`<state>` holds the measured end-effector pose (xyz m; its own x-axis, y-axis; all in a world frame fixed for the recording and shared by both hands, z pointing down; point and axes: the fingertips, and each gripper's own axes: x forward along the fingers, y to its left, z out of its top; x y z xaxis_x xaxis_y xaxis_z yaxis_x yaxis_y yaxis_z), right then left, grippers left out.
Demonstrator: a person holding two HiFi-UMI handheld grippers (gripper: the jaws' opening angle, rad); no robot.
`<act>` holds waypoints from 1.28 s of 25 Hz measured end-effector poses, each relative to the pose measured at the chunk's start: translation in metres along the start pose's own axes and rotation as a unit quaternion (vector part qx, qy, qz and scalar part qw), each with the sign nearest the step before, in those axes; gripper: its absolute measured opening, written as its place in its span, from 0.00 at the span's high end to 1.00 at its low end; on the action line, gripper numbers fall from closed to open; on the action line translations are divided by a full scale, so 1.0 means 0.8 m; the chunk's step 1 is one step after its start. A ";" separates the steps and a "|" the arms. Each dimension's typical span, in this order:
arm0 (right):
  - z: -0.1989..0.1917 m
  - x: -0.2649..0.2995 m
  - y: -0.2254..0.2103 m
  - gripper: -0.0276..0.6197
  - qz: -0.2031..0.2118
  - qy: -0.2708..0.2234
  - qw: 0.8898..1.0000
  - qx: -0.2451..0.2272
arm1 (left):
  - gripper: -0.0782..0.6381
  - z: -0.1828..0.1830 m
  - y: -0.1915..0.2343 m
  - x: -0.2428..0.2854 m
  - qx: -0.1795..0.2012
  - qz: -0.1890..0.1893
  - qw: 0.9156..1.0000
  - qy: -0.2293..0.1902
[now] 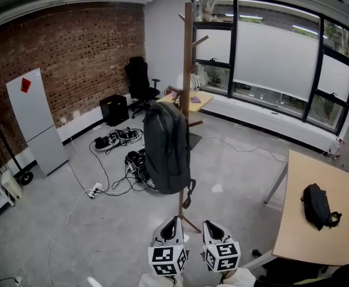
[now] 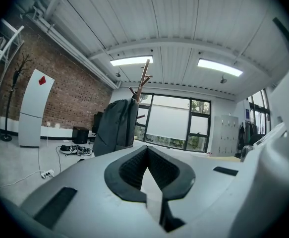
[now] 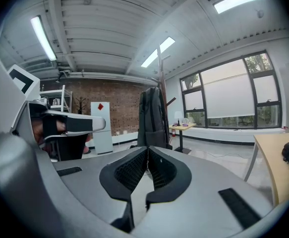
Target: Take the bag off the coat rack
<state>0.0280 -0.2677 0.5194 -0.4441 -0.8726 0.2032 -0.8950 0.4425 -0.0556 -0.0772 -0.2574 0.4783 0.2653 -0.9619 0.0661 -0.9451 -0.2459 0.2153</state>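
Left claw (image 1: pixel 172 223) and right claw (image 1: pixel 211 226), jaws together and empty, point side by side toward the coat rack (image 1: pixel 187 58), near its base. The bag (image 1: pixel 165 154) hangs against its pole, presumably from a peg, so lifting should free it.

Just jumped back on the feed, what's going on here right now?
A person holds a gripper in each hand and faces the coat rack. The dark backpack hangs on the rack, untouched. The left gripper and the right gripper are side by side short of it, both with jaws shut and nothing between them. A small black bag lies on the wooden table off to the right.
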 end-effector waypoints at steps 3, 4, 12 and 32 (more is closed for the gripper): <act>0.013 0.033 0.000 0.94 0.000 -0.005 1.000 0.000 | 0.90 0.009 0.017 0.027 0.002 -0.006 1.000 -0.002; 0.017 0.043 0.001 0.94 0.000 -0.007 1.000 0.001 | 0.90 0.013 0.025 0.035 0.002 -0.006 1.000 -0.003; 0.037 0.115 -0.002 0.94 -0.006 -0.011 1.000 0.003 | 0.90 0.020 0.069 0.095 0.004 -0.012 1.000 0.006; 0.062 0.185 -0.031 0.94 0.006 -0.016 1.000 0.011 | 0.90 0.038 0.071 0.173 0.019 -0.025 0.999 0.006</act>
<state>-0.0177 -0.4182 0.5020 -0.4562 -0.8733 0.1708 -0.8899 0.4494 -0.0788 -0.1000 -0.4078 0.4700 0.3150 -0.9466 0.0682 -0.9368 -0.2986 0.1820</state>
